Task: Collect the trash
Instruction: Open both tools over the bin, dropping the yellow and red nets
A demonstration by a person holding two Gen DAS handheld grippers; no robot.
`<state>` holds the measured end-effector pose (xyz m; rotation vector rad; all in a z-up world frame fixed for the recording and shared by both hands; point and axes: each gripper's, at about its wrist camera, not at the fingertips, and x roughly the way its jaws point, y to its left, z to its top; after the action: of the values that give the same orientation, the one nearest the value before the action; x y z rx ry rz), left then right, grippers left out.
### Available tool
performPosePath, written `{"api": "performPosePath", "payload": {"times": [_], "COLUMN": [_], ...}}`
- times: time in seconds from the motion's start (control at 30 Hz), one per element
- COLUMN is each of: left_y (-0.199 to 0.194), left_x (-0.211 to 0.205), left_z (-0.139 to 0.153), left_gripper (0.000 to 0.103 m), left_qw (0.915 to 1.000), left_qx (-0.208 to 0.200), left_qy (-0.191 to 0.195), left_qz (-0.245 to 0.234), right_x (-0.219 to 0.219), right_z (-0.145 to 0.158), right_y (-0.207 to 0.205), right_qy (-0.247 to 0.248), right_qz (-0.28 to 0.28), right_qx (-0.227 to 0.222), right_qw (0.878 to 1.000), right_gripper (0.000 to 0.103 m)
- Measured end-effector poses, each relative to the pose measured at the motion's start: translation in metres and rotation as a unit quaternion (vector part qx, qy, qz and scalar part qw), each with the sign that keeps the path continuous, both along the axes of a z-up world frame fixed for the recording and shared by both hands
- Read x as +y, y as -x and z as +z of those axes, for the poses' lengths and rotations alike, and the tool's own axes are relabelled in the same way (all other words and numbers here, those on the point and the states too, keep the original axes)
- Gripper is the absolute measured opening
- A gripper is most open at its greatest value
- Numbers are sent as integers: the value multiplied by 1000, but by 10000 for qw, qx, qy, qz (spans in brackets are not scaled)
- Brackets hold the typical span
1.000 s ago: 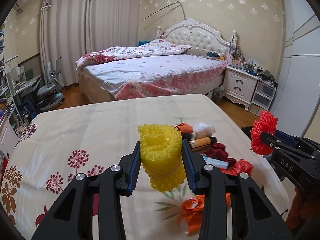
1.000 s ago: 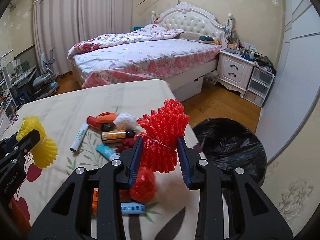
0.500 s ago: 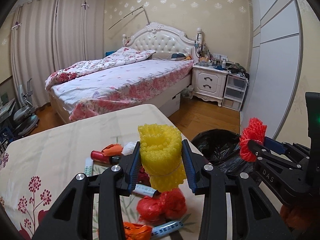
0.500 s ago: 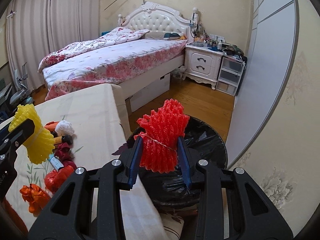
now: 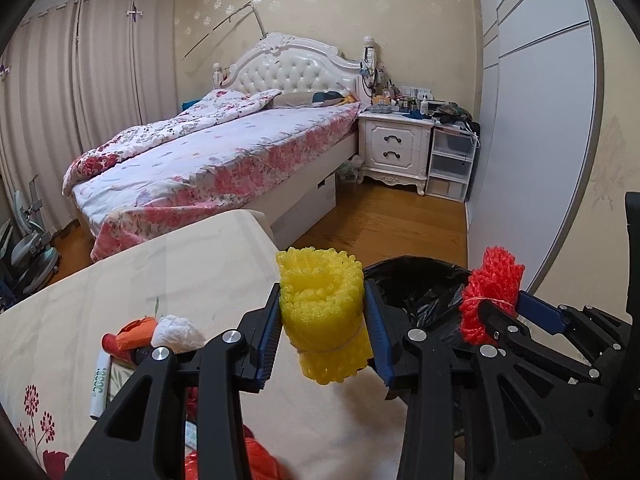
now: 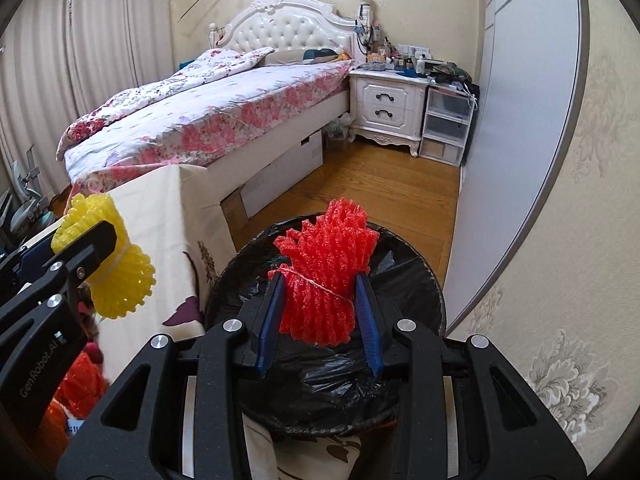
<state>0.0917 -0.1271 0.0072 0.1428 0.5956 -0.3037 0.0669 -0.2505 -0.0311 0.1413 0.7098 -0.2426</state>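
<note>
My left gripper (image 5: 322, 334) is shut on a yellow foam net roll (image 5: 322, 312), held over the table's right edge. My right gripper (image 6: 320, 316) is shut on a red foam net bundle (image 6: 326, 276) tied with string, held above the black-lined trash bin (image 6: 408, 280). In the left wrist view the red foam net bundle (image 5: 492, 292) and the trash bin (image 5: 420, 284) lie to the right. In the right wrist view the yellow foam net roll (image 6: 120, 276) shows at the left. More trash lies on the table: a white crumpled wad (image 5: 176, 332), an orange wrapper (image 5: 136, 328), a white tube (image 5: 98, 384).
The table (image 5: 160, 280) has a cream floral cloth. Beyond it stands a bed (image 5: 208, 160) with floral bedding, a white nightstand (image 5: 396, 148) and plastic drawers (image 5: 450, 164). A grey sliding wardrobe door (image 6: 520, 140) runs along the right. Wooden floor (image 6: 380, 192) lies between bed and bin.
Both grippers have swung right, from over the trash on the table towards the bin. The red bundle now hangs over the bin and the yellow roll is at the table's edge.
</note>
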Motion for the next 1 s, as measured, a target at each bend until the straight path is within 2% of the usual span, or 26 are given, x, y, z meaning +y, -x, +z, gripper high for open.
{"api": "performPosePath", "payload": {"times": [0.33, 0.73, 0.9, 0.97, 1.0], "left_y": [-24, -37, -39, -40, -42], "left_x": [-25, -38, -38, -36, -35], "left_z": [-19, -27, -30, -31, -31], "left_gripper": [40, 40, 47, 59, 61], "left_qw": [9995, 9991, 9989, 9989, 9990], "left_qx": [262, 309, 334, 345, 345], "left_qy": [-169, -285, -320, -302, -292], "left_qz": [-16, -76, -31, 14, 32], "right_x": [-20, -30, -33, -34, -34], "right_z": [-13, -21, -24, -23, -23], "right_y": [-12, -20, -20, -21, -21], "right_qy": [-156, -223, -277, -263, -261], "right_qz": [-164, -275, -276, -296, -307], "right_qx": [72, 125, 143, 141, 134], "right_qw": [9997, 9993, 9991, 9991, 9991], "right_gripper": [34, 35, 39, 43, 45]}}
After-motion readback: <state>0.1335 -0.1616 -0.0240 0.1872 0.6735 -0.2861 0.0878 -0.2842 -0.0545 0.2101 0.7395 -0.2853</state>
